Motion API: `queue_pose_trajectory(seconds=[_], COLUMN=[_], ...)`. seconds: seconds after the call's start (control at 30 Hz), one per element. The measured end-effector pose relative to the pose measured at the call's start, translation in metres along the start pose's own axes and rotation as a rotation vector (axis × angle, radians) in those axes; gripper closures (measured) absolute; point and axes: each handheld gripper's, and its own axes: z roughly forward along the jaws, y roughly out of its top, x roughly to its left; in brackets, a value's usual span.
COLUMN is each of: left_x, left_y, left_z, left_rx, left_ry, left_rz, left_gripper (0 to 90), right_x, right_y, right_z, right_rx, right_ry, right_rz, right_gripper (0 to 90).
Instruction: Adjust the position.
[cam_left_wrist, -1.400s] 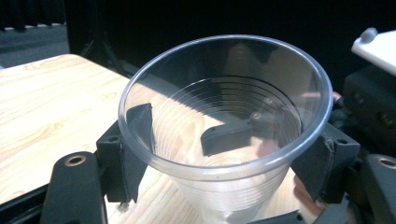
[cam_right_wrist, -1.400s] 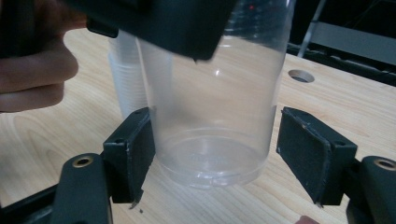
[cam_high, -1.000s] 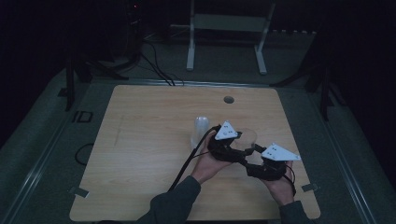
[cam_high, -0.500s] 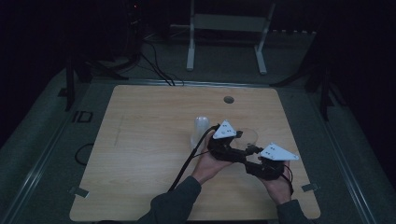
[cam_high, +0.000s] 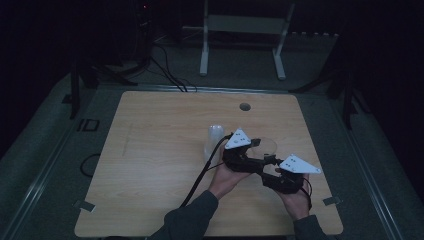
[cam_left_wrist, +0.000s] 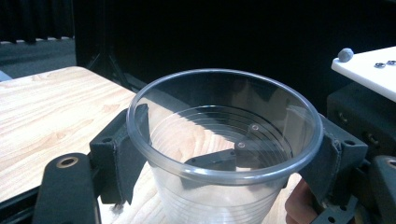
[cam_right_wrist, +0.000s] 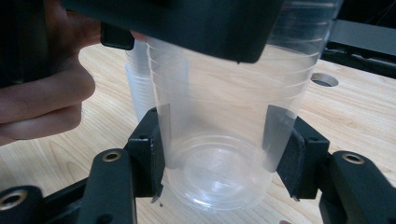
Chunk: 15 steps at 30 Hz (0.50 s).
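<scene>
Not much had moved since the earlier frame: both grippers had drifted a touch toward 6 o'clock on the worktop (cam_high: 150, 165), still bunched around the same clear cup (cam_high: 264, 146), and the stack stayed put.

Going left to right in the high view: the stack of spare cups (cam_high: 214, 141) stood upright at about 9 o'clock of the grippers, just beside them. Then the left gripper (cam_high: 256, 148), clenched around the clear cup right under its rim; its own view showed a pad on each side of the wall. At 4 o'clock from it sat the right gripper (cam_high: 270, 165), also closed on that cup, lower down near the base, with a pad pressing each side. The cup seemed held just above the wood, though I couldn't tell for sure whether its base touched.

What could've gone wrong, in my view: thin plastic squeezed at two heights buckles easily, so any twist or uneven pull between the hands might have dented or cracked it. If one gripper had let go early, the cup could have tipped. And with the stack that close, a sideways swing might have knocked it over.
</scene>
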Motion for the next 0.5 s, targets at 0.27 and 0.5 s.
queue_pose_trajectory(seconds=[0.27,0.5], left_x=[-0.0034,-0.0035], left_y=[-0.0016,-0.0007], left_z=[-0.0003,-0.0016], left_rx=[0.001,-0.007], left_ry=[0.025,0.058], left_rz=[0.043,0.067], left_gripper=[26.4,26.5], right_x=[-0.0006,-0.0038], right_y=[-0.0022,-0.0056], right_z=[0.0001,-0.0043], right_rx=[0.003,0.001], right_ry=[0.005,-0.014], right_rz=[0.007,0.024], right_gripper=[35.8,29.8])
